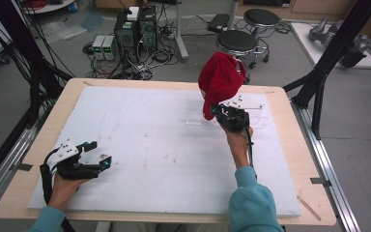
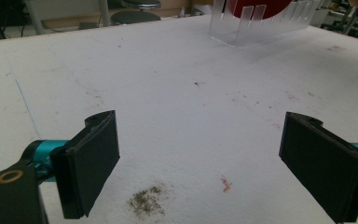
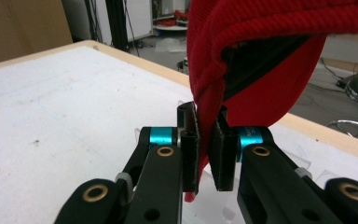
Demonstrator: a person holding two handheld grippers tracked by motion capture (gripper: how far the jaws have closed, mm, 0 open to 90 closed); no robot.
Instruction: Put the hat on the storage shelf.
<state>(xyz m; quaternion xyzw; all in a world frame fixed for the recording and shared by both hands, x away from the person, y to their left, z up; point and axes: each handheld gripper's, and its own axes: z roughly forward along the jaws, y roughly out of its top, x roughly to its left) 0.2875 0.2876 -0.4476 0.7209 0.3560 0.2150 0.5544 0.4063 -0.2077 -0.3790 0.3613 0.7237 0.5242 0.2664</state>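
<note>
A red fabric cap (image 1: 220, 79) hangs in the air above the far right part of the white sheet (image 1: 140, 145). My right gripper (image 1: 217, 112) is shut on the cap's lower edge. In the right gripper view the two pads (image 3: 190, 154) pinch a fold of the cap (image 3: 261, 46), whose dark lining shows. My left gripper (image 1: 100, 153) rests low over the near left of the sheet, open with nothing between its fingers. In the left gripper view its jaws (image 2: 205, 163) stand wide apart over bare sheet, and the cap (image 2: 256, 7) shows far off behind a clear rack (image 2: 261, 28).
A clear slotted acrylic rack (image 1: 258, 120) stands on the sheet just beyond the right gripper. The sheet lies on a wooden table (image 1: 290, 111). A patch of dirt (image 2: 147, 201) marks the sheet near the left gripper. Stools (image 1: 236, 42), computers (image 1: 135, 29) and black frame posts (image 1: 319, 82) stand beyond the table.
</note>
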